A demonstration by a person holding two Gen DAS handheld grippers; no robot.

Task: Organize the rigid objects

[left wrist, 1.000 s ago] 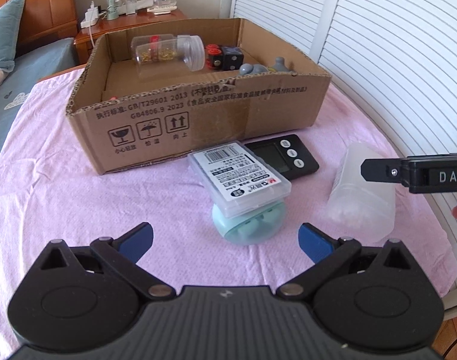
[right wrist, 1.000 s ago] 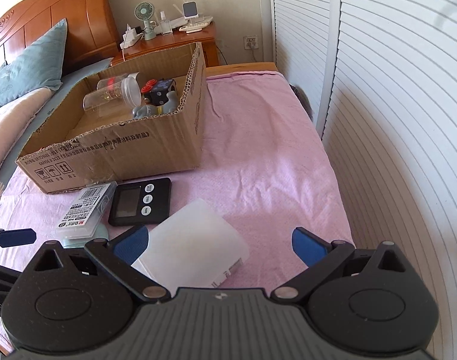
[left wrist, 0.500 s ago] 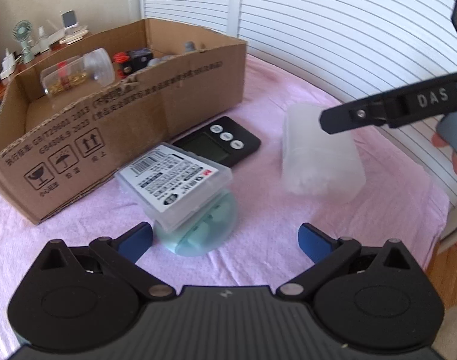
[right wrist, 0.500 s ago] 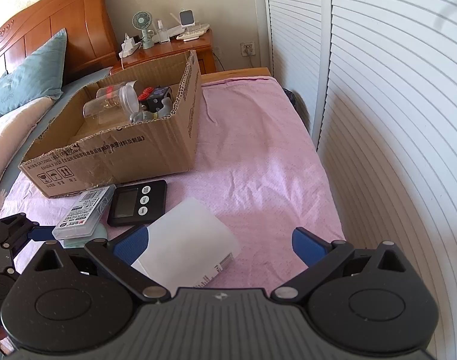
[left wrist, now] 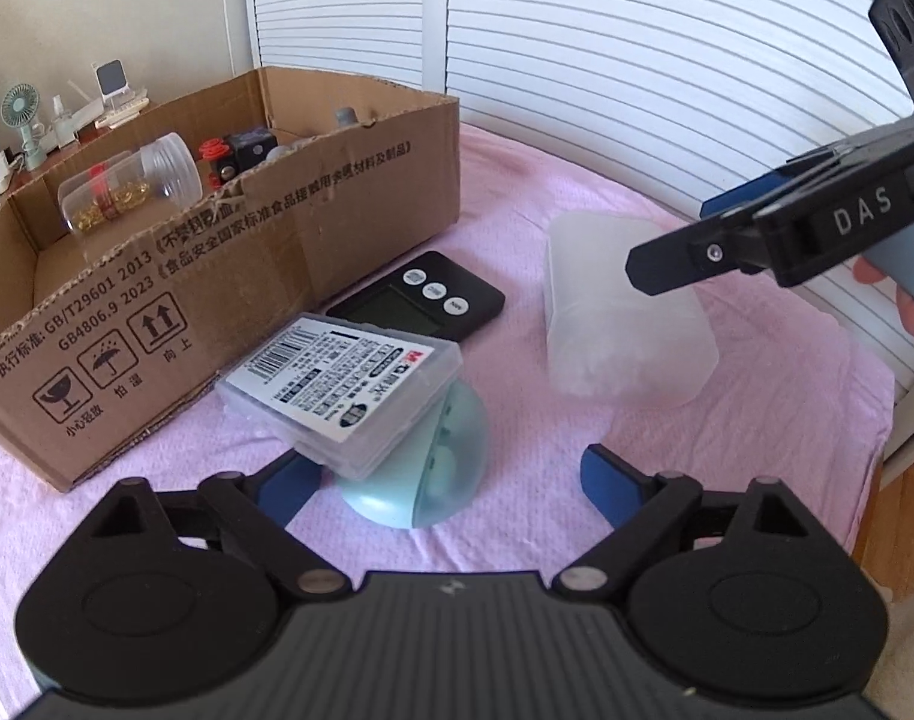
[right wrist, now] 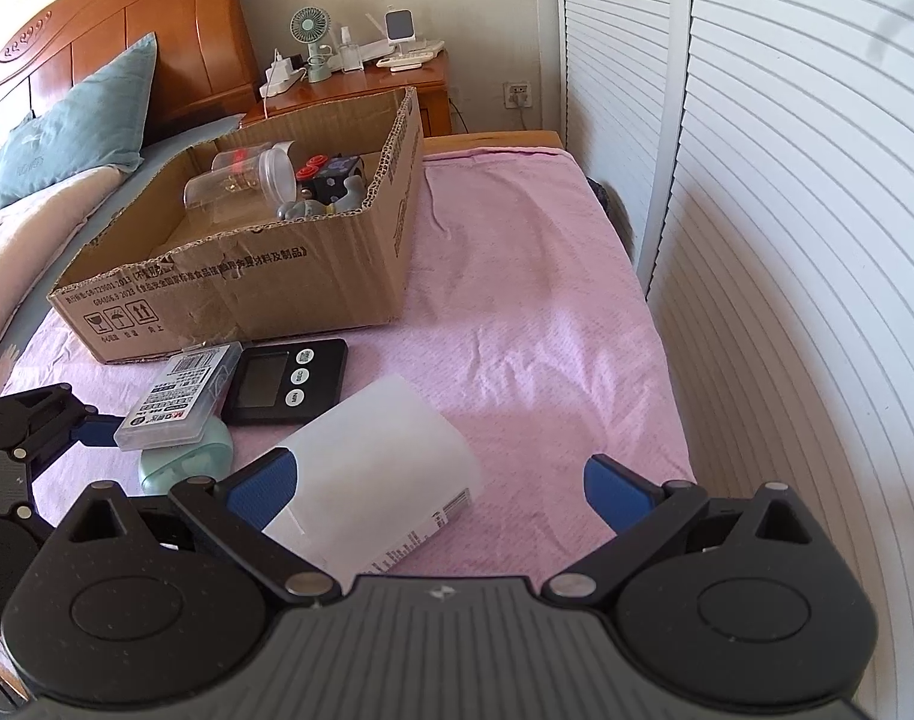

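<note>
A clear labelled case (left wrist: 343, 384) rests on a mint round item (left wrist: 421, 468) on the pink cloth. My left gripper (left wrist: 451, 480) straddles the mint item, its jaws closing, and the pads do not press on it. A black digital timer (left wrist: 421, 300) lies behind them. A translucent white container (right wrist: 379, 462) lies on its side between the pads of my right gripper (right wrist: 439, 486), which is open and not touching it. The cardboard box (left wrist: 247, 276) behind holds a clear jar (left wrist: 127, 192) and small red, black and grey pieces. A right gripper finger (left wrist: 697, 252) hangs over the white container (left wrist: 625, 330).
White louvred doors (right wrist: 787, 210) run along the right, close to the table's right edge. A bed with a blue pillow (right wrist: 73, 120) and a wooden nightstand (right wrist: 367, 78) with a small fan stand behind the box. Bare pink cloth (right wrist: 517, 270) lies right of the box.
The left wrist view has rolled, so the box now tilts to the left. The left jaws have narrowed around the mint item. The right gripper has stayed put over the white container.
</note>
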